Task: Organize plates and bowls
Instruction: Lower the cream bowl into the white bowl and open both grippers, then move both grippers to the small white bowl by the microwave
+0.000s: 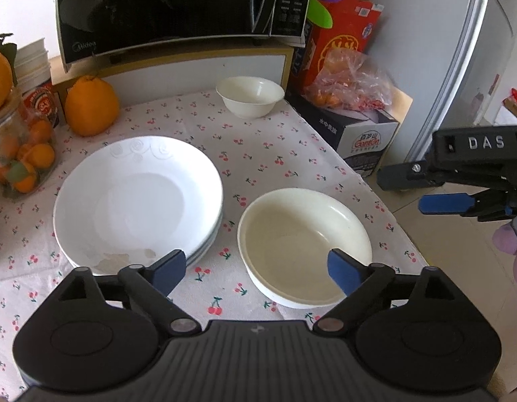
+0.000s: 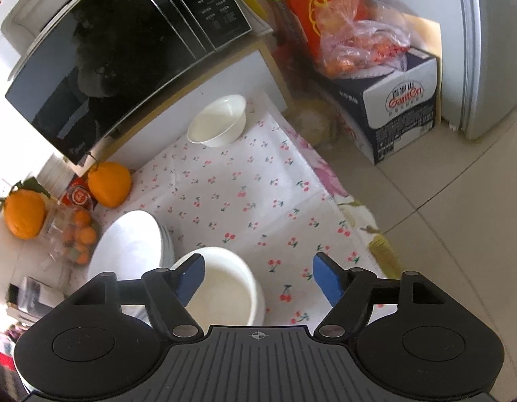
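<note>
Sitting side by side on the cherry-print tabletop [image 1: 258, 154] are the stacked plates [image 1: 137, 201] and cream bowl [image 1: 303, 244]; a small bowl [image 1: 250, 95] is waiting near the microwave [image 1: 178, 6]. Left gripper [image 1: 256, 268] and right gripper [image 2: 258, 276] are both hovering, fingers wide, holding nothing.

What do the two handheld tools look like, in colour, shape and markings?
Both tools match. The left tool and the right tool have black ribbed bodies, two round black housings, black linkage arms with silver pivots, and blue finger pads. Raised white letters "DAS" mark the right tool's side.
</note>
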`<state>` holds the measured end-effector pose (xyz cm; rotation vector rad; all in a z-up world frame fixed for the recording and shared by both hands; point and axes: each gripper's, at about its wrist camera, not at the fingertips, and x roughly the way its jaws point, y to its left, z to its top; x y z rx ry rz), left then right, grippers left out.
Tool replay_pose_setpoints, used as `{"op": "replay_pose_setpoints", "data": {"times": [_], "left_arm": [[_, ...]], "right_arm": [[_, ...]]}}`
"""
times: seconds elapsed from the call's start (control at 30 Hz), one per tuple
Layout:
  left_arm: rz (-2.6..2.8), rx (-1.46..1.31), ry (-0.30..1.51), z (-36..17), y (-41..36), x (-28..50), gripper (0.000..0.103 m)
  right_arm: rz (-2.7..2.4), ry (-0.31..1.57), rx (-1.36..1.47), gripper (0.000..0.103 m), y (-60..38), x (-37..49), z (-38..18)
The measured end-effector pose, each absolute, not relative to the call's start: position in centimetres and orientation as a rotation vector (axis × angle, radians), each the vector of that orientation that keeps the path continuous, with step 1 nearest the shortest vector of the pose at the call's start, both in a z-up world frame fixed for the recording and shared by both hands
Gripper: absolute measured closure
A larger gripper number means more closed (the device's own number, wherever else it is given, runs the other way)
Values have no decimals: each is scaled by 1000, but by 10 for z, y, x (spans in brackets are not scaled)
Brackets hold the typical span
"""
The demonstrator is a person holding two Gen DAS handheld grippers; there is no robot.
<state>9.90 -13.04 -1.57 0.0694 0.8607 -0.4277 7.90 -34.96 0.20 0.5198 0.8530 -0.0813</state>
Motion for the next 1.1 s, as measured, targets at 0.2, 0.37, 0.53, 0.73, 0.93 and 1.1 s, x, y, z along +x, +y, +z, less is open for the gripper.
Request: {"op": "replay_pose_setpoints", "data": {"times": [0.2, 0.37, 0.53, 0.73, 0.93, 1.1], "left_arm": [[-403, 70, 847, -9, -127, 110, 6], [-374, 55, 827, 2, -126, 129, 1], [-359, 16, 827, 12, -127, 153, 1], [-337, -16, 841, 18, -129, 186, 1], [-320, -49, 844, 22, -131, 221, 1], [-323, -35, 822, 22, -139, 247, 1]], "right_arm": [[-73, 853, 502, 20, -355, 87, 15], [-30, 836, 516, 15, -362, 104, 30], [-11, 814, 538, 12, -370, 128, 39], [-9, 796, 600, 12, -382, 165, 36], [26, 771, 682, 12, -387, 203, 28], [78, 741, 771, 12, -392, 231, 11]]}}
